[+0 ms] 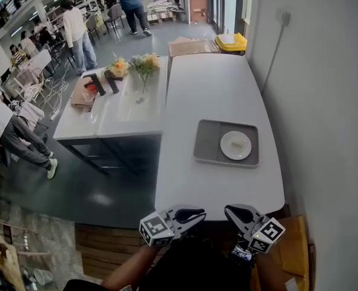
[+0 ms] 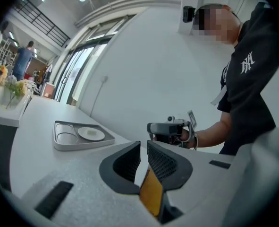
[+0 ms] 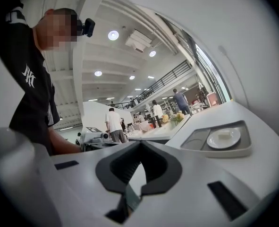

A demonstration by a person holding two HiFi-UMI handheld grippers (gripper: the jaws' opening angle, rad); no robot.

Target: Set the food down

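A grey tray (image 1: 206, 144) lies on the long white table (image 1: 209, 90), toward its near right part. On the tray stands a white plate (image 1: 235, 145) with a small pale piece of food (image 1: 238, 143). Both grippers hover at the table's near edge, well short of the tray, tips turned toward each other. My left gripper (image 1: 198, 213) has its jaws a narrow slit apart with nothing between them (image 2: 144, 144). My right gripper (image 1: 230, 211) is shut and empty (image 3: 140, 144). Tray (image 2: 63, 143) and plate (image 2: 91, 134) show in the left gripper view, tray (image 3: 243, 151) and food (image 3: 226, 134) in the right gripper view.
A second white table (image 1: 112, 117) adjoins on the left, with flowers (image 1: 143, 62), dark tools and a brown box. A white wall (image 1: 324, 102) runs along the right. A yellow bin (image 1: 232, 41) stands past the far end. Several people stand at the back left.
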